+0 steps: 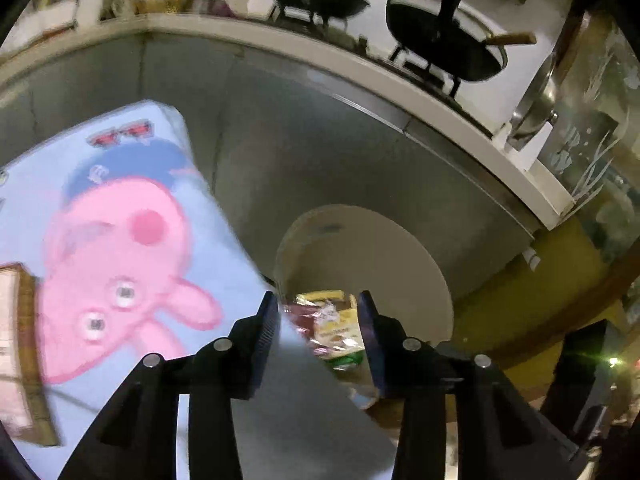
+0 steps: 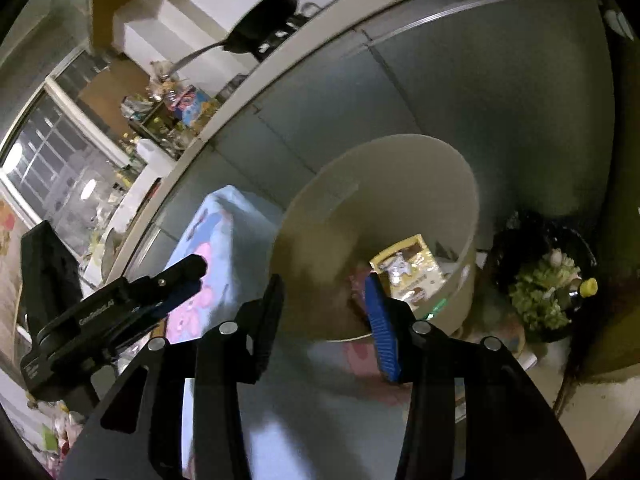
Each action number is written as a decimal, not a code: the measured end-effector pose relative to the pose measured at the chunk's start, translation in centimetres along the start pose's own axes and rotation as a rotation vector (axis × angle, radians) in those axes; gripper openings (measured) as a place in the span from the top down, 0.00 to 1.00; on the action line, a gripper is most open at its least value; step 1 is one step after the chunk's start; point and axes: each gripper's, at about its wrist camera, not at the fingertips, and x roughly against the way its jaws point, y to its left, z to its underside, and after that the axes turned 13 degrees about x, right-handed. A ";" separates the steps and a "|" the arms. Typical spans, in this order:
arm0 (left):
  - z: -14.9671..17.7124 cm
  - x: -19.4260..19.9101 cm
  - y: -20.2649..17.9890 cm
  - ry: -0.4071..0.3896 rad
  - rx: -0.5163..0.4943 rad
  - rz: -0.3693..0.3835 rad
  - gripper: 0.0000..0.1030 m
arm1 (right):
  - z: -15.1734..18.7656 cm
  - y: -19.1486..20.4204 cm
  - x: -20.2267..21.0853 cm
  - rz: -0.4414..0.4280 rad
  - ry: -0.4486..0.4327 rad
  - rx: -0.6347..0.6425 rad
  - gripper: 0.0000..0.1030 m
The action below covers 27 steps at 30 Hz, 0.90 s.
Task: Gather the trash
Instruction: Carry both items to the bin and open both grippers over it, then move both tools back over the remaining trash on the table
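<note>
**Wrappers in the bin: light, crinkly, easy to lose**

Trash here means snack packaging, and we see it lying at the bottom of the round cream plastic bin (image 2: 460, 184): a yellow printed foil snack packet (image 2: 408, 272) on top, with a dark red wrapper (image 1: 298, 314) beside it. The bin stands on the floor against the grey cabinet fronts (image 1: 304, 148), just beside the pale blue cloth with a pink cartoon pig (image 1: 120, 248) that covers a low surface.

We hold the left gripper (image 1: 318, 332) over the near rim, its fingers partly apart with nothing pressed between them; a corner of the cloth runs between them in the picture, but we cannot tell whether it touches. The right gripper (image 2: 326, 312) also stands part open and empty above the bin mouth.

We judge the packets to be nearly weightless, thin and slick, soft enough to fold rather than resist. A flat face would likely slide off the pads, so we would take a crimped edge or a corner and close fully on it. Nothing here looks fragile. To the right sits a black bag of greenish scraps (image 2: 540, 292) with a yellow-capped dark bottle (image 2: 584, 290); the bottle would be stiffer and heavier, best held round its neck.
</note>
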 end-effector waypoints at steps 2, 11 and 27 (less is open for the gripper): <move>0.2 2.0 0.3 -0.057 -0.023 -0.043 0.60 | 0.0 1.2 0.3 -0.015 -0.006 0.019 0.59; 2.6 10.0 3.5 -0.220 -0.038 -0.220 0.56 | 0.7 9.7 1.0 -0.122 0.006 0.165 0.59; 3.4 17.7 9.6 -0.383 0.012 -0.348 0.55 | 3.2 21.5 -0.6 -0.236 0.083 0.377 0.60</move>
